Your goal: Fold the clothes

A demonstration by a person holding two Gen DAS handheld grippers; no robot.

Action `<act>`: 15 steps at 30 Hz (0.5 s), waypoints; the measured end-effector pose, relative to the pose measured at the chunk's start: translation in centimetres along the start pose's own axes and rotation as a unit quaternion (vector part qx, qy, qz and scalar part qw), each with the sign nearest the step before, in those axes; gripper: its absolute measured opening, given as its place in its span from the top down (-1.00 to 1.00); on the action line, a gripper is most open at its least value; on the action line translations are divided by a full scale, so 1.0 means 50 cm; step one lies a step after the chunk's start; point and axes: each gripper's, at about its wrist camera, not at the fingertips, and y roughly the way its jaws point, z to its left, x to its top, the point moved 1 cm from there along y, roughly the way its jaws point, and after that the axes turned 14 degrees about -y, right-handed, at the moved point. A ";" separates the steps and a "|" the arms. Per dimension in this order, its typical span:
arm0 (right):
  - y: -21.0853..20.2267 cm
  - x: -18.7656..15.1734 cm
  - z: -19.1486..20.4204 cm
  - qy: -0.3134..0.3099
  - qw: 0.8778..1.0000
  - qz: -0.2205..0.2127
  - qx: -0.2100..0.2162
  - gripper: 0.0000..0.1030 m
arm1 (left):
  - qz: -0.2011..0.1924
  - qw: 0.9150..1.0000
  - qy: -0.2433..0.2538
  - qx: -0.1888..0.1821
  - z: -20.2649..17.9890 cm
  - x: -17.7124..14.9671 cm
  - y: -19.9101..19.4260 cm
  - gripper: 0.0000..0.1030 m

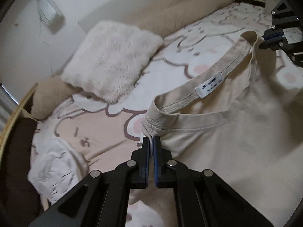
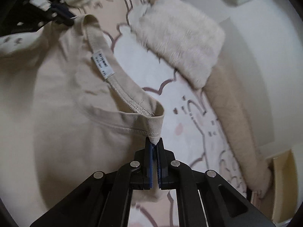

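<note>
Left claw (image 1: 151, 141) clamped on beige T-shirt (image 1: 236, 132) collar; right claw (image 2: 155, 141) clamped on collar's other end.

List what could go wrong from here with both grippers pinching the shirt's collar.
1. The left gripper and the right gripper each pinch only a small bit of the beige T-shirt at the ribbed collar; the fabric could slip out.
2. Pulling the hands apart could stretch the collar.
3. The shirt's body hangs bunched, so it may land creased on the patterned bedsheet, near the fluffy pillow.
</note>
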 end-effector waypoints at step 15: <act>-0.510 -0.151 0.253 -0.017 0.997 -0.064 -0.045 0.87 | 0.007 0.995 0.076 -0.059 -0.136 -0.276 -0.457 0.91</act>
